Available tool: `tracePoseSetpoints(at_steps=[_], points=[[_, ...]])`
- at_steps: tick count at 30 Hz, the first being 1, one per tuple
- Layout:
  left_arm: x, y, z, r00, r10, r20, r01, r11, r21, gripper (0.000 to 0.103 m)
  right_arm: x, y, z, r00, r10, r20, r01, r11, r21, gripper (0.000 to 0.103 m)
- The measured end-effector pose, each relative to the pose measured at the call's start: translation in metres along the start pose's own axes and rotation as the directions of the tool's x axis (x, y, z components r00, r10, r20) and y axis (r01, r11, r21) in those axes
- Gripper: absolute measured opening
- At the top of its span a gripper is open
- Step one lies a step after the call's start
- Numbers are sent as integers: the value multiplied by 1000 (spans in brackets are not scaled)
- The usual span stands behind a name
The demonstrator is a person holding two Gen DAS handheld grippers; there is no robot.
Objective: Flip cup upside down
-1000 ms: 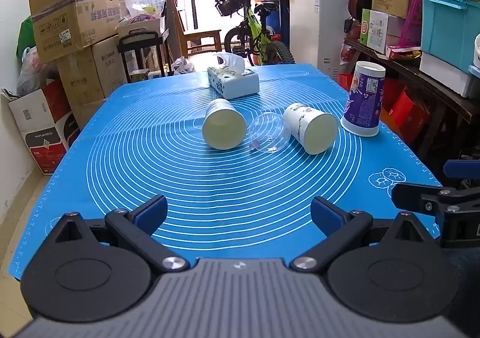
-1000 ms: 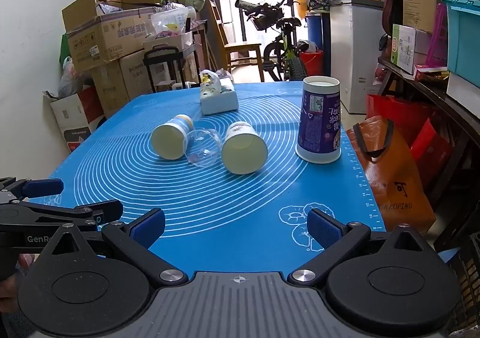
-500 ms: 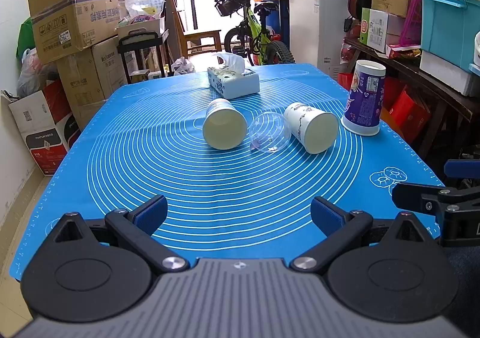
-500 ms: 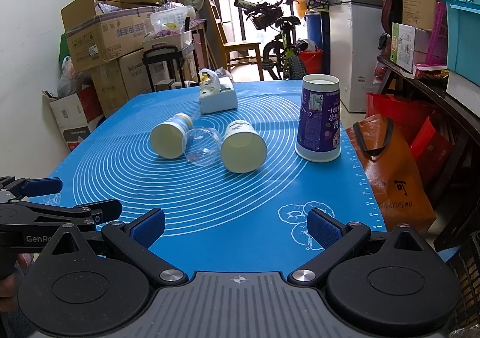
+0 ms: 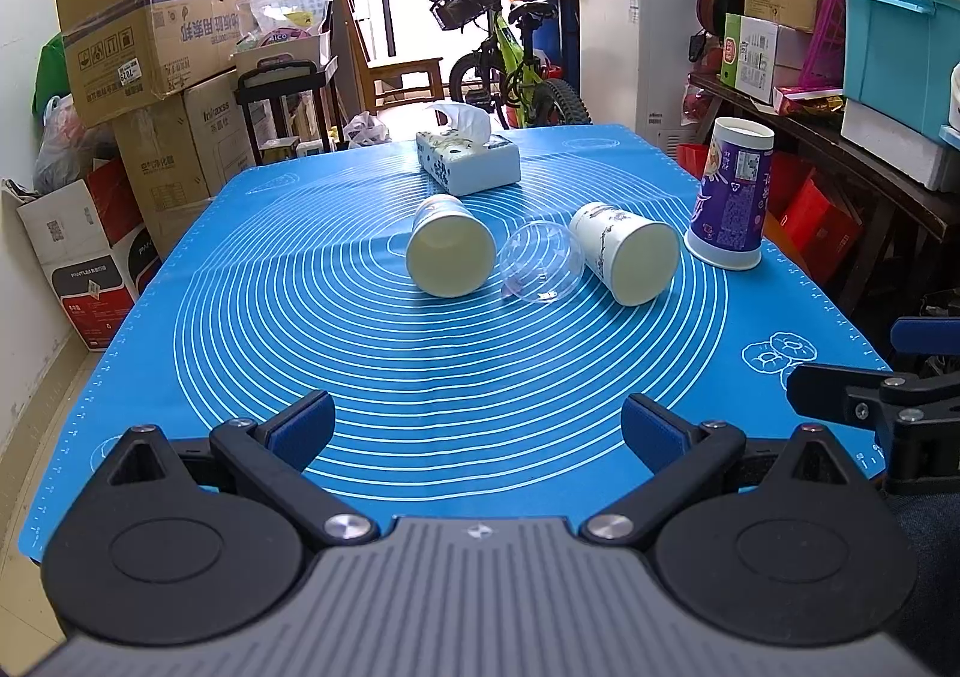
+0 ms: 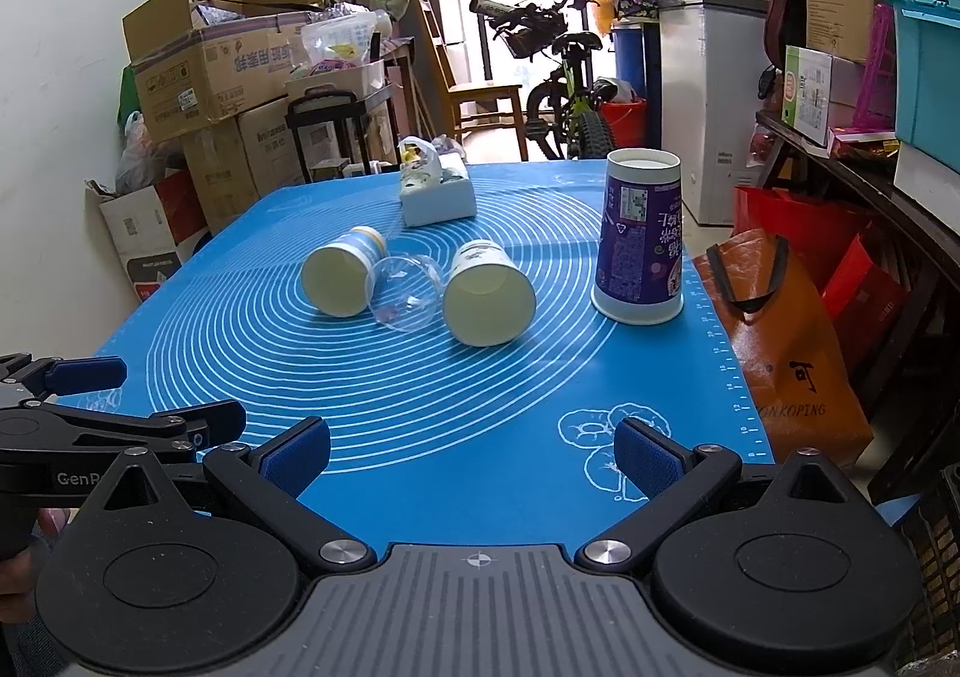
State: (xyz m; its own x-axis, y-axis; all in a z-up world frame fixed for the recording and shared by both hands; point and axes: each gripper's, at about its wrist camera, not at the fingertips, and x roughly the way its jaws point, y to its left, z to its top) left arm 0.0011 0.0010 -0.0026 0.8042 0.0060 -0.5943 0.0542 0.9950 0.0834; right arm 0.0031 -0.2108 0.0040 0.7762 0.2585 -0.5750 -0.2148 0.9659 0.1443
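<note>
Both grippers spread, empty: left gripper (image 5: pixel 474 425), right gripper (image 6: pixel 471 455). Risk: near-side paper cup (image 6: pixel 489 302) (lying sideways) rolls into clear cup (image 6: pixel 402 293) when nudged.

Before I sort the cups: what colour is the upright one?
Purple cup with white rim; clearest in the right wrist view.

Tissue box (image 5: pixel 468 161) on blue mat (image 5: pixel 420 377), green bicycle (image 5: pixel 516 65), stacked cardboard boxes (image 5: pixel 156 77), white freezer (image 5: pixel 636 41)
</note>
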Motion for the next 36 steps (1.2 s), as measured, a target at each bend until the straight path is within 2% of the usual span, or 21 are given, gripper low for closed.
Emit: tracePoseSetpoints(at_steps=[36], points=[[4,2,-2,1000,8,-5,-8,1000,2,100,0,3,1,1000,-2,-4,2,1000,-2,100]])
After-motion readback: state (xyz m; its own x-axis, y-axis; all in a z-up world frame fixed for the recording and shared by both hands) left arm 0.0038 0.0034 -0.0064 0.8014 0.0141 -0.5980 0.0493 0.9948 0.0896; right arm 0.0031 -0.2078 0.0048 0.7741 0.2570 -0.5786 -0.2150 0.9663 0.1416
